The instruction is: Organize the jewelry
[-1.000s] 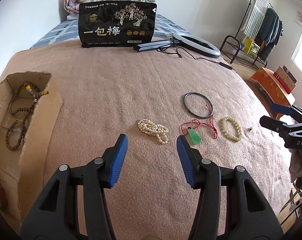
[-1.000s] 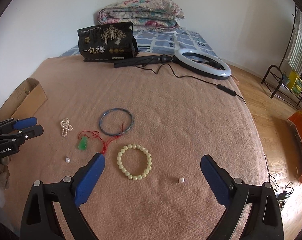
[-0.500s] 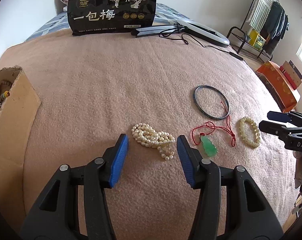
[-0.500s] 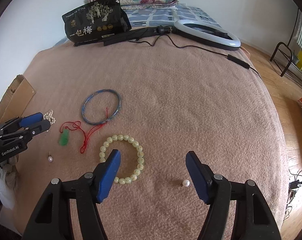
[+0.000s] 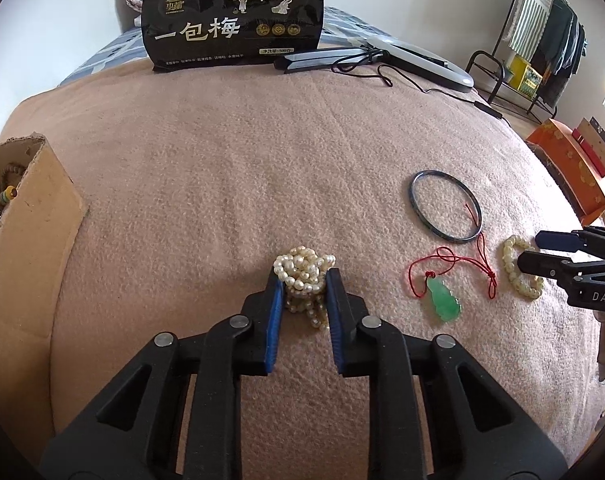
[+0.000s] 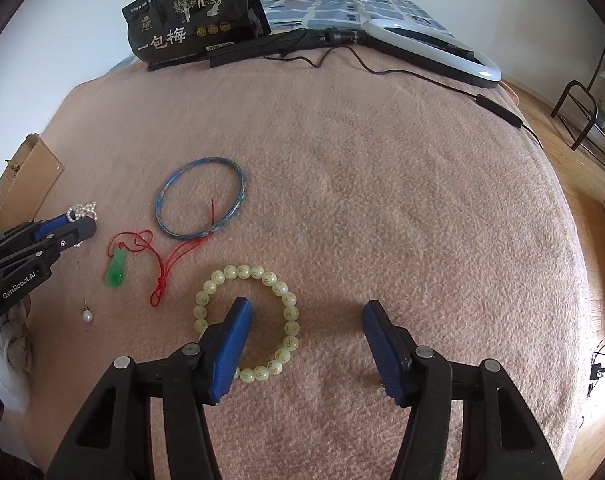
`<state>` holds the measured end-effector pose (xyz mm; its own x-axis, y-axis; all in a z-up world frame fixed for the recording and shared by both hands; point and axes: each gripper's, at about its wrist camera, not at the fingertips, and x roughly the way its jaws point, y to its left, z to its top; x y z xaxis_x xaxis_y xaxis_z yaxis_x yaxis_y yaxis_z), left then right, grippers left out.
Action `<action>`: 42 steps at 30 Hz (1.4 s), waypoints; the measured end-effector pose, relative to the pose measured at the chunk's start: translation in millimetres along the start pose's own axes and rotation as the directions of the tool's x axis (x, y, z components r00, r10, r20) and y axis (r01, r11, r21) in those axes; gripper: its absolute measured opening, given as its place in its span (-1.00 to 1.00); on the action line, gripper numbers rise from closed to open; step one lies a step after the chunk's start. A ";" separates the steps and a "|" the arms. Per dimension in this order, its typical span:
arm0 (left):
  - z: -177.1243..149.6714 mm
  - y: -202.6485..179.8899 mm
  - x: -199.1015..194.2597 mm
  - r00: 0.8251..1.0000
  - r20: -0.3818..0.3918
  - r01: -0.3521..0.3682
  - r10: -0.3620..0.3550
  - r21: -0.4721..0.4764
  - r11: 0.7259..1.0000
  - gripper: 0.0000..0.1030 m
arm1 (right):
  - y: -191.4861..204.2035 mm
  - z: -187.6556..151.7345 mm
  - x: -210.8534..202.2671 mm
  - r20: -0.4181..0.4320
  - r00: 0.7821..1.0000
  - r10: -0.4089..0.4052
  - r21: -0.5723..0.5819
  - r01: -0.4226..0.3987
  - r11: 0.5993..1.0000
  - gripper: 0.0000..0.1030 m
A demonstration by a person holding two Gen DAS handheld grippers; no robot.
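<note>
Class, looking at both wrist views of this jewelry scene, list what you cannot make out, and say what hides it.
- Right wrist view: part of the green bead bracelet, behind a right gripper finger.
- Left wrist view: cardboard box contents, cut off by the left edge.
- Left wrist view: lower pearl strand, between the left gripper pads.

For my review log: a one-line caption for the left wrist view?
Left gripper shut on pearl necklace lying on pink blanket.
</note>
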<state>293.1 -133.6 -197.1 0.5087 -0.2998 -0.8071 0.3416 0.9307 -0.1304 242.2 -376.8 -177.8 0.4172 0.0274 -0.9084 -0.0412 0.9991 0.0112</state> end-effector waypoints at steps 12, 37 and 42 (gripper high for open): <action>0.4 2.8 -0.8 1.000 0.011 0.007 -0.007 -0.018 1.000 -0.76 | 5.8 0.3 0.7 -0.006 1.000 0.023 -0.014 -0.023 1.000 -0.58; -2.9 -2.1 -67.0 0.995 0.096 0.008 -0.006 -0.022 1.000 -0.78 | 13.1 -3.3 -62.2 0.125 0.990 0.068 0.039 -0.073 0.997 -0.90; -3.5 -2.1 -89.5 0.992 0.124 0.011 -0.008 -0.021 1.000 -0.78 | 19.2 -5.0 -81.6 0.150 0.987 0.061 0.028 -0.066 0.997 -0.90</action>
<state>244.0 -108.0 -126.6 0.6002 -0.3308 -0.7282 0.3302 0.9318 -0.1511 202.8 -360.0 -105.5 0.5451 0.0933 -0.8332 -0.0437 0.9956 0.0829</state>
